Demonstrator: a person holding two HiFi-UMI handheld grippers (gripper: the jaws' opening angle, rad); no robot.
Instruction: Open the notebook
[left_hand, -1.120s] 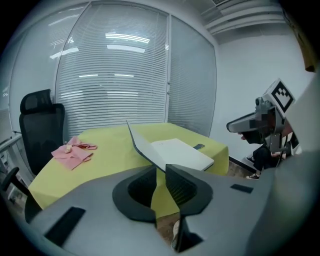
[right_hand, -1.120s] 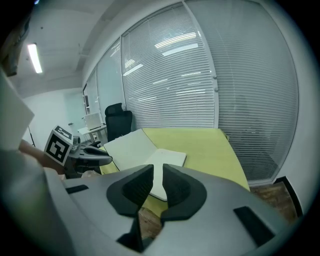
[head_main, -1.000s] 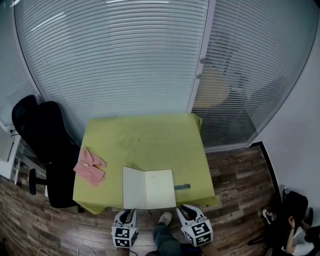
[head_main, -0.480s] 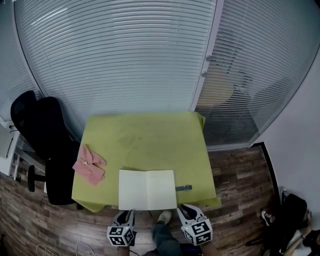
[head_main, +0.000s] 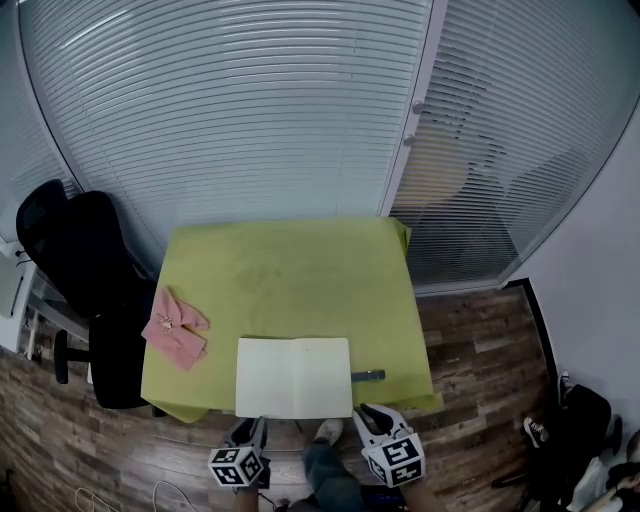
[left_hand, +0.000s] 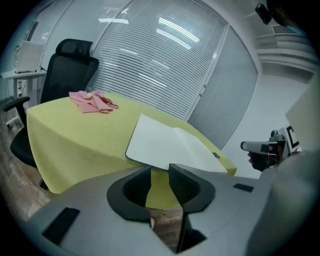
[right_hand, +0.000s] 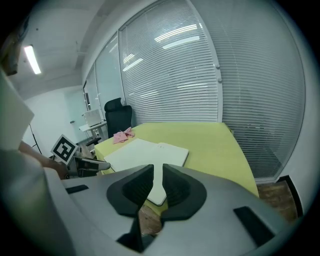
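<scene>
Head view: shows the notebook (head_main: 293, 377) already spread flat, blank pages up, at the near edge of the yellow table (head_main: 300, 270); places the left gripper (head_main: 252, 432) and right gripper (head_main: 370, 418) just off that edge, touching nothing. Left gripper view: finds the jaws moderately apart, just been opening, nothing between them, notebook lying ahead. Right gripper view: finds a narrow gap, nothing gripped. Looks finished; leaves at most drawing both grippers away

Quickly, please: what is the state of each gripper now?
Left gripper: open, jaws have just been opening, holding nothing.
Right gripper: open, holding nothing.
</scene>
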